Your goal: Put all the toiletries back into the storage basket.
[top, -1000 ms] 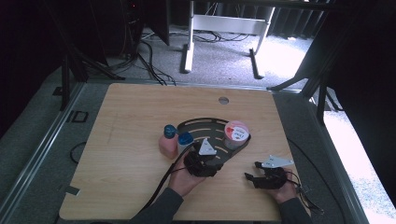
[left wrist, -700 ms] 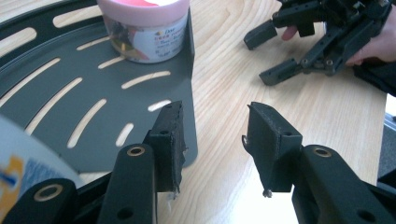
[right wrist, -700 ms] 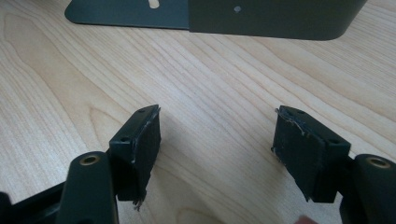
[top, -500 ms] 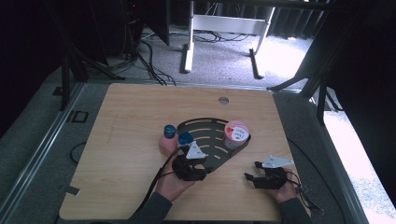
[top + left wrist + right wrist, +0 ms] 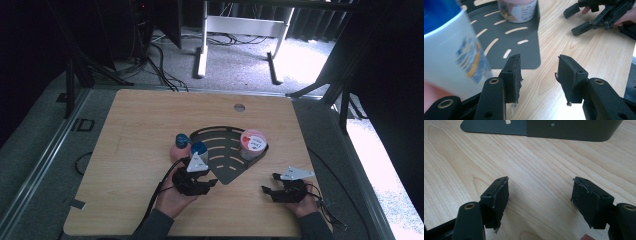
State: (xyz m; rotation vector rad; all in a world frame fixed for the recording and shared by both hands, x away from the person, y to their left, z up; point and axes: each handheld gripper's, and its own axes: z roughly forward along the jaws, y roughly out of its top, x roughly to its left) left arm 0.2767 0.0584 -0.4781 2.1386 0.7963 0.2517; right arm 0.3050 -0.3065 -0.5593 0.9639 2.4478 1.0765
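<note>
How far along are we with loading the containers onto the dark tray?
Done: the red-lidded tub sits on the slotted tray. In hand: the left gripper is open beside a blue-capped bottle, gripping nothing; the right gripper is open low over the table. Left: that bottle and a second blue-capped one stand beside the tray's left edge.

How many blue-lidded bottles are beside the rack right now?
2. One blue-lidded bottle stands at the black rack's left edge, just ahead of the left gripper; the other stands just left of it. More may be hidden behind them.
</note>
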